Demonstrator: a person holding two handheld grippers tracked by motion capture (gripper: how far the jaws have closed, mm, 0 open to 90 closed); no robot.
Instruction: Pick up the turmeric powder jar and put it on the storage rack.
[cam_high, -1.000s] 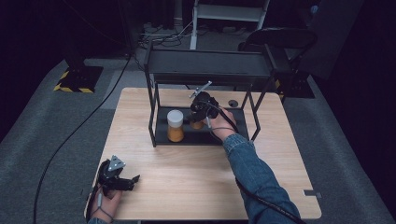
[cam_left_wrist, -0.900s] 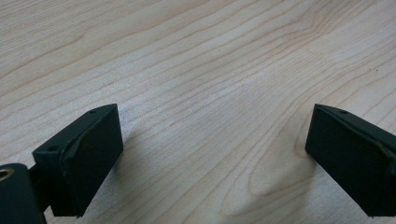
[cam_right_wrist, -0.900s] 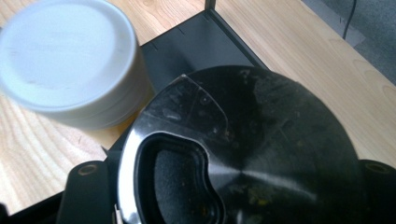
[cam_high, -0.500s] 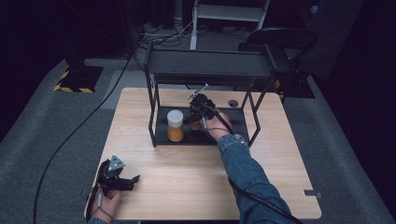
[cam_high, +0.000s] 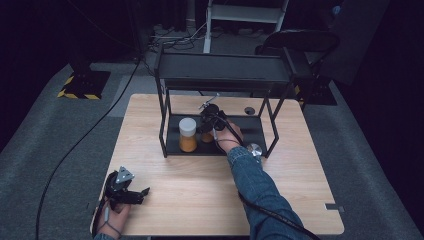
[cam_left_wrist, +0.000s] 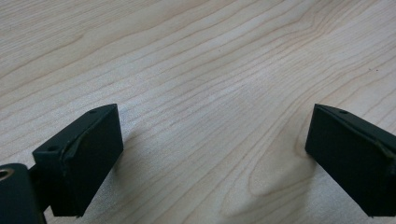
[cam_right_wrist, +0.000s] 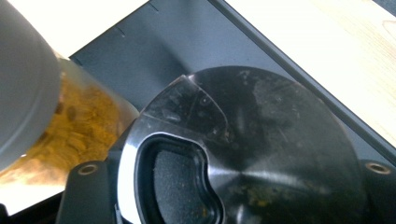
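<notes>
Your desk (cam_high: 300, 200) carries a black rack (cam_high: 222, 70) at its far middle, with a dark tray (cam_high: 252, 131) as the bottom shelf. Your right arm reaches from the near edge into the rack, under its top shelf.

Your right claw (cam_high: 209, 120) is over the tray, clamped on a jar (cam_high: 207, 136) whose orange contents show just below it. In the right gripper view the jar's black lid (cam_right_wrist: 261, 154) sits between the jaws, which grip it at either side; the lid has a kidney-shaped opening (cam_right_wrist: 180, 189) with specks of orange powder around it.

A second jar (cam_high: 188, 134) stands upright on the tray just left of the held one, close beside it. It has a pale cap and is about half full of orange spice.

Your left claw (cam_high: 131, 192) rests near the desk's near-left corner, well apart from the rack. Its jaws are spread wide with bare wood between them, holding nothing.
</notes>
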